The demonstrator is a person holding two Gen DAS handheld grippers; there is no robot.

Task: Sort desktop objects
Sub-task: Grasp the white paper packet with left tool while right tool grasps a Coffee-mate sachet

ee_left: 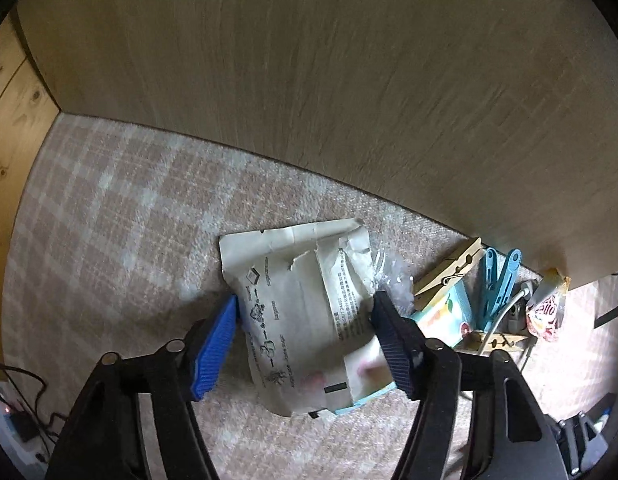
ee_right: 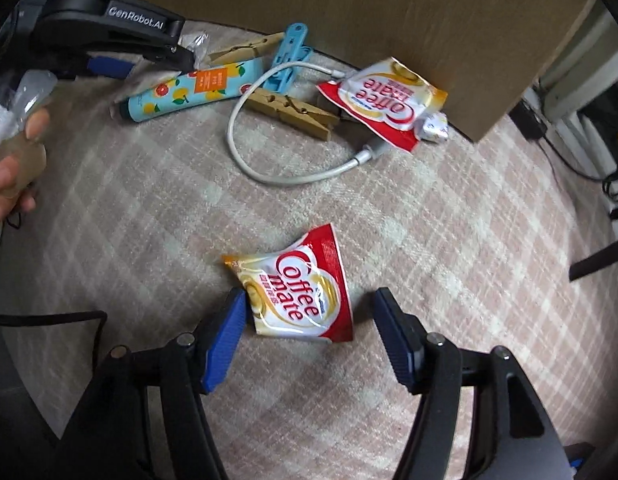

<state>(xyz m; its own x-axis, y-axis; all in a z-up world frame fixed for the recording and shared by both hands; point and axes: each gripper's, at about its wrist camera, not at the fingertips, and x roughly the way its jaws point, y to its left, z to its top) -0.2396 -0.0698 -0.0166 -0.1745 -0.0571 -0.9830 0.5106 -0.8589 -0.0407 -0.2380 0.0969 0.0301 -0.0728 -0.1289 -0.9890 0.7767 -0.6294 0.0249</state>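
Right gripper [ee_right: 309, 336], nearest the right wrist camera: jaws spread wide, gripping nothing. A coffee creamer sachet [ee_right: 299, 294] lies flat on the checked cloth [ee_right: 449, 240] between the blue pads [ee_right: 223, 344]. The left pad is just beside the sachet's edge, possibly touching; the other pad stands clear of it.

Beyond that sachet, toward the brown board [ee_right: 349, 8]: a white cable [ee_right: 269, 152] in a loop, with a wooden clothespin [ee_right: 293, 114] lying inside the loop's far side. A second creamer sachet [ee_right: 383, 104] lies right of the clothespin, against the board and over the cable's plug end. A blue clothespin [ee_right: 289, 60], another wooden clothespin [ee_right: 245, 50] and a fruit-print tube [ee_right: 197, 90] lie left of the loop.

Left gripper [ee_left: 305, 344]: also wide open, holding nothing. A torn paper envelope [ee_left: 297, 312] lies between its pads [ee_left: 215, 352]; the left pad is at the envelope's edge, contact not clear. The right finger covers the envelope's right side and part of the tube [ee_left: 445, 312] behind it. Crumpled clear plastic [ee_left: 393, 276] shows past that fingertip, hard to make out. The envelope's near corner is blurred.

At the right view's left rim, a hand [ee_right: 17, 168] is cut off by the frame.
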